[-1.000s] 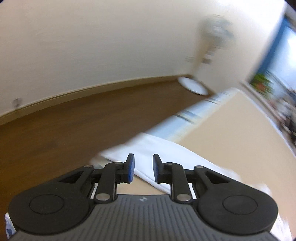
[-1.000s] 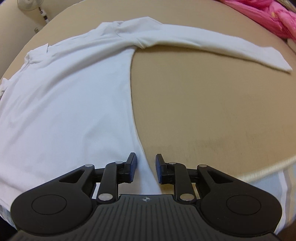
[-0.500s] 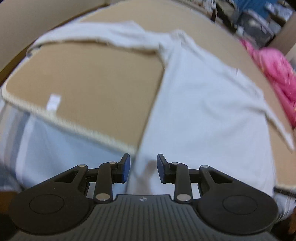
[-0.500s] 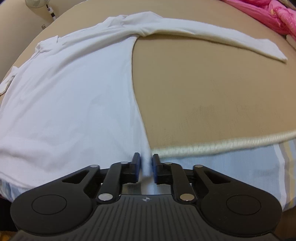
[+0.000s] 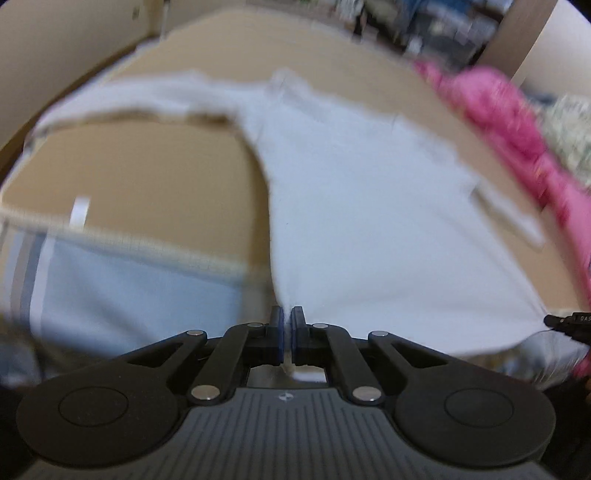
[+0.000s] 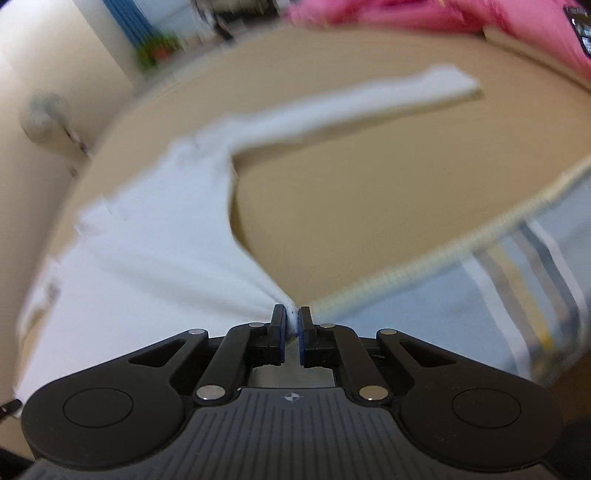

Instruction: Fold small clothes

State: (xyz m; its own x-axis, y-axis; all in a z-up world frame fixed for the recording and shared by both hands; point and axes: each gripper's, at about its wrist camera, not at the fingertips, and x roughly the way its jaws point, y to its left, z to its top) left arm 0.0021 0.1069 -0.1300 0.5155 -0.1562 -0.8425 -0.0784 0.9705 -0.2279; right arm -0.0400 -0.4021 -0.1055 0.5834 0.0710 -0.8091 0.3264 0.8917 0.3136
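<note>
A white long-sleeved shirt (image 5: pixel 362 206) lies spread on a tan mat (image 5: pixel 155 173), sleeves out to both sides. My left gripper (image 5: pixel 287 325) is shut on the shirt's bottom left hem corner at the mat's near edge. My right gripper (image 6: pixel 293 325) is shut on the shirt's (image 6: pixel 147 280) bottom right hem corner, and the cloth bunches into it. One sleeve (image 6: pixel 369 103) stretches away across the mat (image 6: pixel 369 206). The tip of the right gripper shows at the right edge of the left wrist view (image 5: pixel 569 323).
A pink garment (image 5: pixel 517 129) lies heaped at the mat's far right; it also shows in the right wrist view (image 6: pixel 424 14). A blue striped sheet (image 5: pixel 110 295) lies under the mat's corded edge (image 6: pixel 443 266). A fan (image 6: pixel 48 118) stands by the wall.
My left gripper swung from the floor toward the shirt, then shut on its hem corner. My right gripper closed on the other hem corner and pulled it, bunching the cloth.
</note>
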